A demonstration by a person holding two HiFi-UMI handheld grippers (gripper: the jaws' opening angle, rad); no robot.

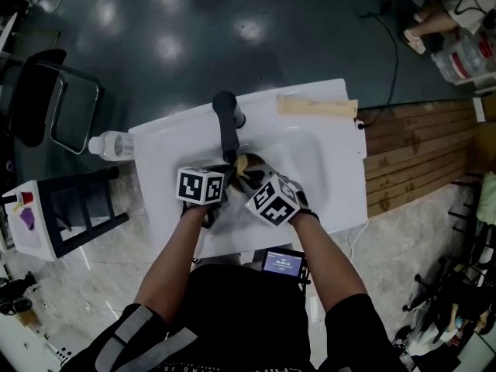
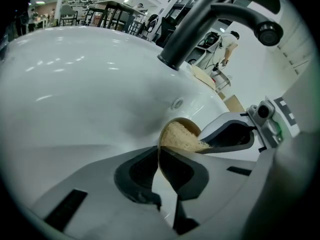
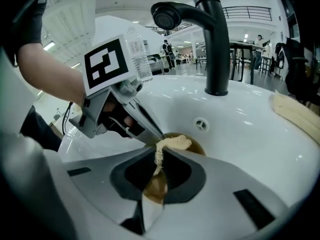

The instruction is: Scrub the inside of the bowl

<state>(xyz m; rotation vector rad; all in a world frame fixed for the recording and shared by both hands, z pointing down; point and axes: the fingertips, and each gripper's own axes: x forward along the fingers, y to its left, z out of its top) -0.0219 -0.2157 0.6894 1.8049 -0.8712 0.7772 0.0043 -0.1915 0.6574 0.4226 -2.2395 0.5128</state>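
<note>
White sink basin [image 1: 329, 157] cradles bowl [image 3: 199, 147]; left gripper [image 2: 159, 154], clamped on its rim, steadies it while right gripper [image 3: 161, 156] pinches scrub pad [image 3: 174, 143] inside.

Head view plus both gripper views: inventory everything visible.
ceramic sink basin: 1, white, centre of head view
curved metal faucet: 1, black, behind basin
round glossy bowl: 1, brown, in basin
fibrous scrub pad: 1, tan, inside bowl
clear plastic bottle: 1, clear, sink's left edge
flat cloth strip: 1, beige, sink's back right
metal-framed chair: 1, black, floor, far left
left tongs: 1, grey, shut on bowl rim
right tongs: 1, grey, shut on scrub pad
</note>
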